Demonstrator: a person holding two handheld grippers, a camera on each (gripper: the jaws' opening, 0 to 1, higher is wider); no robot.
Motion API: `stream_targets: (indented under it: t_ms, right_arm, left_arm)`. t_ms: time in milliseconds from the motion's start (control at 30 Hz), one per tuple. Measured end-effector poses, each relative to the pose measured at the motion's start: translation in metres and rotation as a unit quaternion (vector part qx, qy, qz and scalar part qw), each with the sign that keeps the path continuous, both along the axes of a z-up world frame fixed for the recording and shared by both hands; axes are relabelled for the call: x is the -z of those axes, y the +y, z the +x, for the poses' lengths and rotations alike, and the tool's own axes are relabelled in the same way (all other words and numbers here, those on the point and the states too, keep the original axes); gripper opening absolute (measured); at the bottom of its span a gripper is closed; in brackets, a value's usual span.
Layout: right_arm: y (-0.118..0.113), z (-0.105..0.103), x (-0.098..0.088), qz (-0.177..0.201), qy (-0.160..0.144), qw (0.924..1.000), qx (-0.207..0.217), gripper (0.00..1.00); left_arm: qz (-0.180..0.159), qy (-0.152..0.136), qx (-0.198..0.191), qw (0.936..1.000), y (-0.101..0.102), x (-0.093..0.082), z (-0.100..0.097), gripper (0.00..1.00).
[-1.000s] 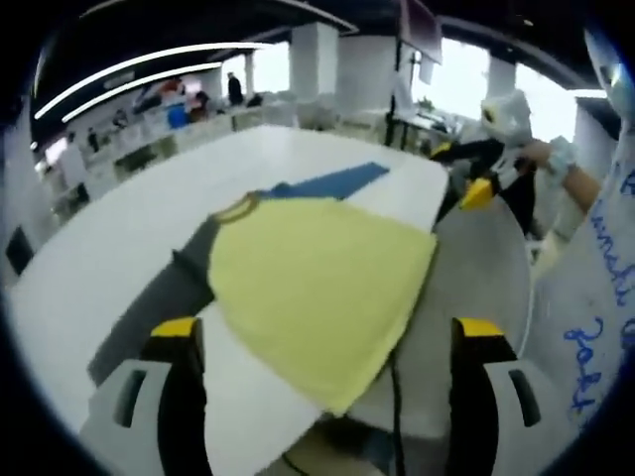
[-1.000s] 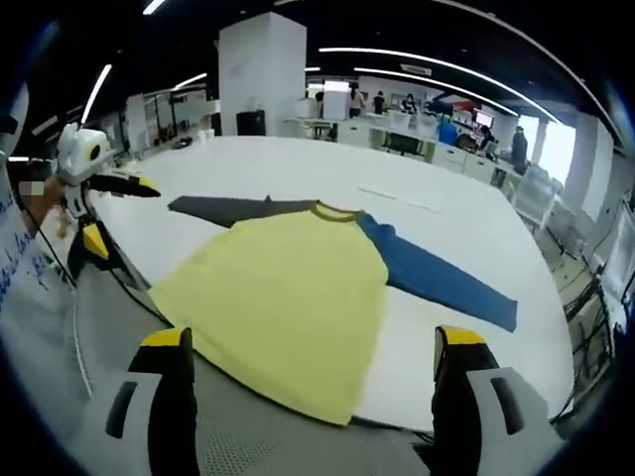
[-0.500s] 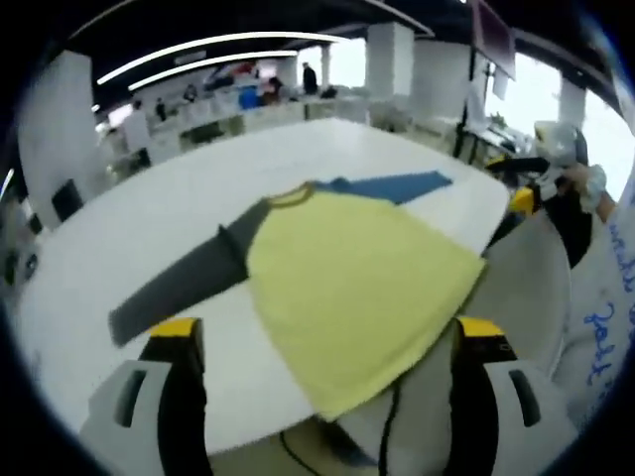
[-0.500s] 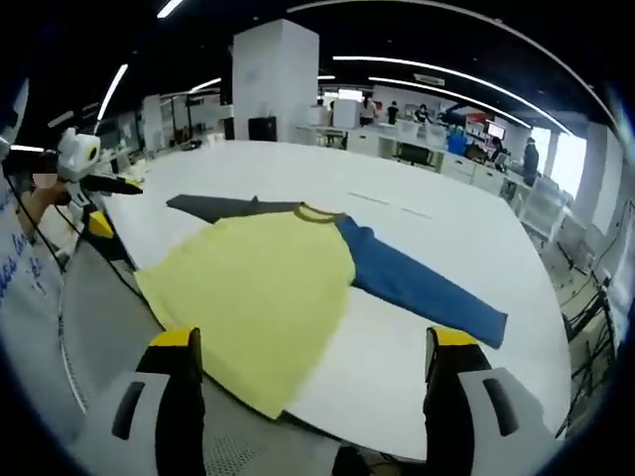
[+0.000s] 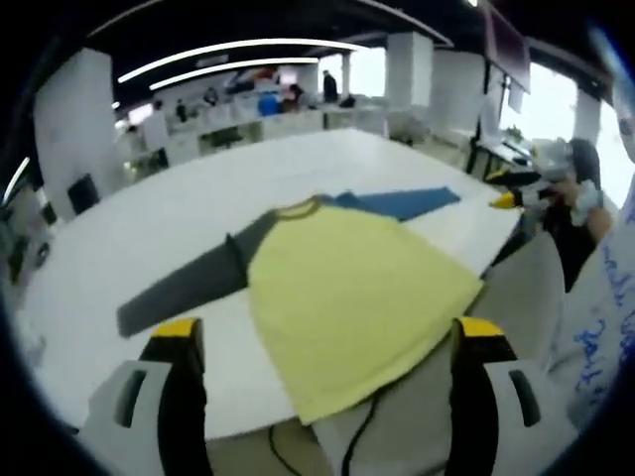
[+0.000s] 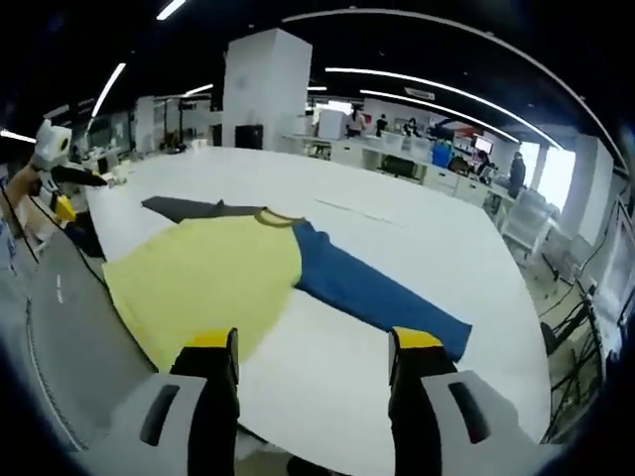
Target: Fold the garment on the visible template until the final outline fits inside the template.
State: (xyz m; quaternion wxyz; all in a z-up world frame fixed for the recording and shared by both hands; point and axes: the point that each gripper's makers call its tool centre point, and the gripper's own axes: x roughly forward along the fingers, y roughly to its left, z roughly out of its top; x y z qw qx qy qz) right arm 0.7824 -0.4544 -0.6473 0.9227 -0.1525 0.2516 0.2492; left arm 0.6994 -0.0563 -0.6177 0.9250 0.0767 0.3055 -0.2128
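Note:
A long-sleeved shirt lies flat on the white table (image 5: 149,218). It has a yellow body (image 5: 357,288), a grey sleeve (image 5: 184,288) and a blue sleeve (image 5: 397,201). Its hem reaches the table's near edge. My left gripper (image 5: 327,332) hangs open in front of the hem, holding nothing. In the right gripper view the yellow body (image 6: 203,283) lies left of centre, with the blue sleeve (image 6: 377,297) running right and the grey sleeve (image 6: 184,208) behind. My right gripper (image 6: 315,342) is open and empty near the table's edge. Each gripper shows small in the other's view: the right gripper (image 5: 516,198) and the left gripper (image 6: 60,169).
A person's hand (image 5: 585,198) holds the right gripper beside a white sleeve with blue writing (image 5: 605,327). Grey floor (image 6: 60,357) borders the table. Desks, pillars and distant people (image 6: 516,169) fill the office behind. The white table (image 6: 397,228) stretches wide beyond the shirt.
Both views have shifted as the hands moved. The right gripper's jaws stand closer together than before. The shirt lies as it did.

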Motion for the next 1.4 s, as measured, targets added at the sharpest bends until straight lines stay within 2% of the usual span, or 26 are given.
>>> stream_targets:
  t_ms: [200, 300, 367, 433, 633, 733, 833, 933, 1000, 1100, 1133, 1300, 1400]
  right_arm:
    - [-0.036, 0.024, 0.005, -0.021, -0.022, 0.9983, 0.051, 0.51]
    - [-0.048, 0.039, 0.015, -0.003, -0.016, 0.9976, 0.067, 0.45]
    - [-0.057, 0.049, 0.021, 0.003, -0.015, 0.9963, 0.084, 0.44]
    - [-0.066, 0.058, 0.025, -0.003, -0.019, 0.9951, 0.097, 0.43]
    - [-0.099, 0.084, 0.038, -0.017, -0.023, 0.9891, 0.144, 0.32]
    - [-0.119, 0.102, 0.05, 0.001, -0.022, 0.9857, 0.167, 0.3]
    - [-0.135, 0.117, 0.056, 0.02, -0.025, 0.9819, 0.186, 0.2]
    - [-0.148, 0.13, 0.064, 0.043, -0.021, 0.9777, 0.205, 0.14]
    - [-0.158, 0.137, 0.075, 0.05, 0.0, 0.9739, 0.221, 0.14]
    - [-0.174, 0.144, 0.093, 0.054, 0.021, 0.9661, 0.252, 0.14]
    - [-0.174, 0.145, 0.094, 0.054, 0.018, 0.9667, 0.25, 0.14]
    - [-0.175, 0.145, 0.109, 0.064, 0.052, 0.9643, 0.252, 0.14]
    - [-0.183, 0.15, 0.116, 0.058, 0.057, 0.9629, 0.257, 0.15]
  left_arm:
    - [0.01, 0.01, 0.012, 0.9998, -0.001, -0.001, 0.002, 0.99]
    - [0.011, 0.014, 0.022, 0.9996, -0.002, 0.0, 0.004, 0.99]
    - [0.014, 0.013, 0.025, 0.9995, -0.002, -0.001, 0.005, 0.99]
    - [0.015, 0.012, 0.02, 0.9996, 0.0, -0.001, 0.008, 0.99]
    - [0.005, 0.012, 0.005, 0.9999, 0.002, -0.002, 0.007, 0.99]
    - [0.003, 0.013, 0.002, 0.9999, 0.003, -0.002, 0.008, 0.99]
    - [0.005, 0.012, -0.001, 0.9999, 0.003, -0.002, 0.011, 0.99]
    - [-0.004, 0.01, 0.015, 0.9998, -0.004, -0.005, 0.014, 0.99]
    - [-0.017, 0.007, 0.02, 0.9996, -0.011, -0.009, 0.018, 0.99]
    - [-0.018, 0.006, 0.024, 0.9995, -0.014, -0.012, 0.021, 0.99]
    - [-0.017, 0.005, 0.026, 0.9995, -0.014, -0.013, 0.022, 0.99]
    - [-0.011, 0.005, 0.026, 0.9996, -0.011, -0.016, 0.024, 0.99]
    - [-0.013, 0.015, 0.025, 0.9995, -0.012, -0.013, 0.02, 0.99]
